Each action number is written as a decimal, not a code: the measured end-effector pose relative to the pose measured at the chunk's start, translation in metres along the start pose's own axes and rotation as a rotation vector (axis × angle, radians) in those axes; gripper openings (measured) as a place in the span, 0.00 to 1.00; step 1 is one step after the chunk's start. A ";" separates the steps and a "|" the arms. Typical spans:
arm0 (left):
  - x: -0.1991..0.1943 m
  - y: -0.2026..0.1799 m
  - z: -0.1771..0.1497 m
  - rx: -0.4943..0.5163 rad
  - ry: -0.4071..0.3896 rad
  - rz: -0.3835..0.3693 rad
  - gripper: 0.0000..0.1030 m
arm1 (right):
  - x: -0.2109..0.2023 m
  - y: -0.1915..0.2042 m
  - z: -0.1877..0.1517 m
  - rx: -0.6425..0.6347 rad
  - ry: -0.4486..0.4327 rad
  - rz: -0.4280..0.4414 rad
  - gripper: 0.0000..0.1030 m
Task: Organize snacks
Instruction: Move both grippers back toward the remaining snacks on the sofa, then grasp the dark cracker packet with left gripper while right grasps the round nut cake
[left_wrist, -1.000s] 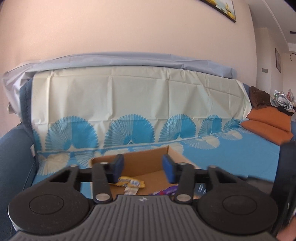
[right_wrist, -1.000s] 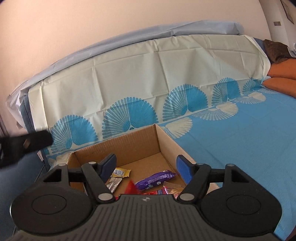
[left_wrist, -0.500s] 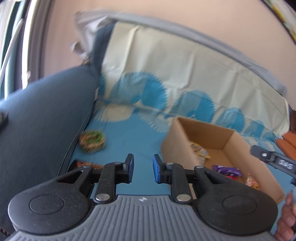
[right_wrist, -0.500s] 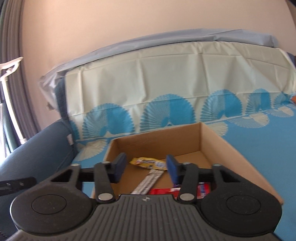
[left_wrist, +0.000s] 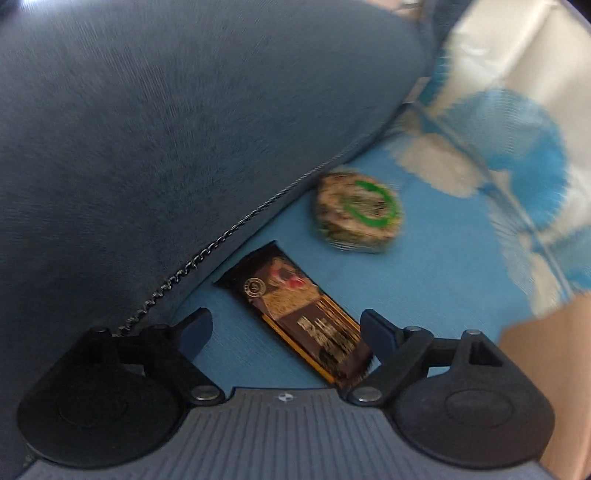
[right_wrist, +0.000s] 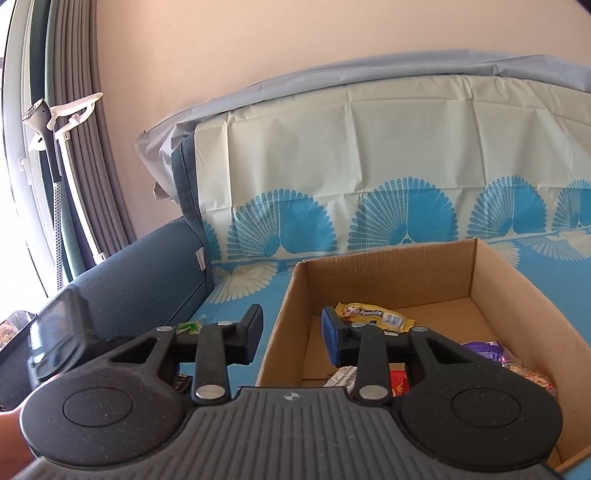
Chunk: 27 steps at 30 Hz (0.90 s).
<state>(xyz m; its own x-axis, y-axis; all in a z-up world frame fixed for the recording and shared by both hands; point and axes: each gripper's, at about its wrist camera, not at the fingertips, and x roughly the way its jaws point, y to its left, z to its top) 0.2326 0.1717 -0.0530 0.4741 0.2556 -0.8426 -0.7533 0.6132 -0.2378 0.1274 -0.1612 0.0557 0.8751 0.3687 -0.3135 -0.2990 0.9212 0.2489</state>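
spread wide over a dark bar (left_wrist: 306, 314) by the armrest (left_wrist: 166, 129), left claw (left_wrist: 286, 334), empty; right claw (right_wrist: 291, 334) half-open, empty, above box (right_wrist: 509, 291).

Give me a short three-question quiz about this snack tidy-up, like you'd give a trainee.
1. True or false: the left gripper is clamped on the dark brown rectangular chocolate bar.
2. Which snack lies farther from the left gripper: A) the round green-ringed wrapped cookie, B) the chocolate bar?
3. Fill in: the yellow candy wrapper lies inside the brown ______ box.

Key: 1 false, its jaws are spread with the bar between them; 2 A; 3 cardboard.
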 end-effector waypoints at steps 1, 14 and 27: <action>0.005 -0.004 0.001 -0.010 -0.002 0.024 0.88 | 0.002 -0.001 0.000 0.005 0.007 0.003 0.36; -0.020 0.029 -0.016 0.304 -0.004 -0.005 0.42 | 0.024 0.015 0.000 -0.020 0.068 0.047 0.45; -0.047 0.074 -0.049 0.212 -0.073 -0.204 0.45 | 0.033 0.046 0.013 -0.003 0.195 0.166 0.67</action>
<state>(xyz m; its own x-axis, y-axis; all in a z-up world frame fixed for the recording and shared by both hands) 0.1326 0.1687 -0.0550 0.6428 0.1597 -0.7492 -0.5310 0.7978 -0.2856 0.1469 -0.1079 0.0686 0.7241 0.5317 -0.4392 -0.4341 0.8463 0.3088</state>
